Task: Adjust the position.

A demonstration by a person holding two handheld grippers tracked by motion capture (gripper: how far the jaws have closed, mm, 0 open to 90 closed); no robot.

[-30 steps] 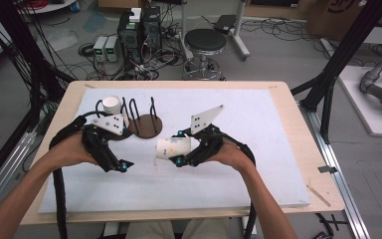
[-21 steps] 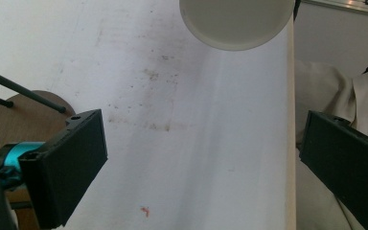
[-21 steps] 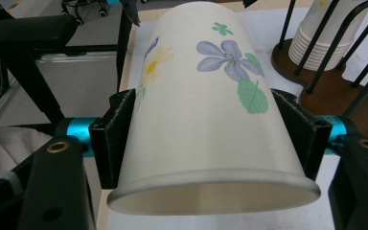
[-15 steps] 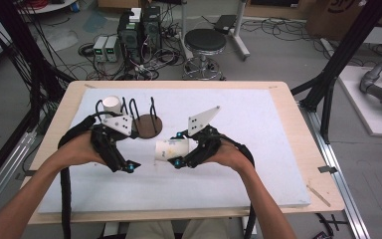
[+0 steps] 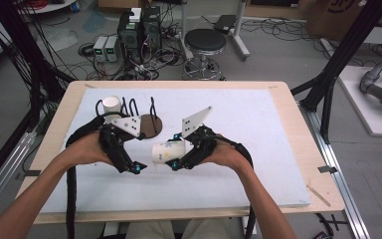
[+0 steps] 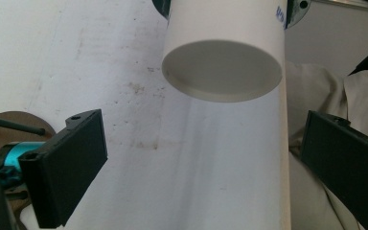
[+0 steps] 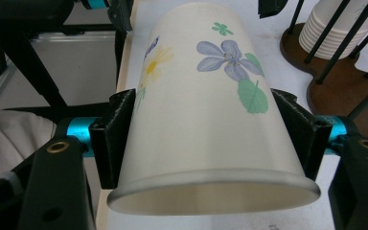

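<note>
White-topped counter (image 5: 258, 149) mid-frame; stool (image 5: 205, 42), cables on floor behind. Right tongs (image 7: 211, 139) clamped on floral paper cup (image 7: 206, 110); left tongs (image 6: 211, 158) apart. Cup stack (image 5: 112, 104) partly hidden upper left.

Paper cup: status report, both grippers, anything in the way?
Right gripper shut on paper cup, held sideways above the table. Left gripper open, jaws apart facing cup's base. Nothing between them.

a black stool (image 5: 205, 42) stands on the cable-strewn grey floor (image 5: 278, 55).
</note>
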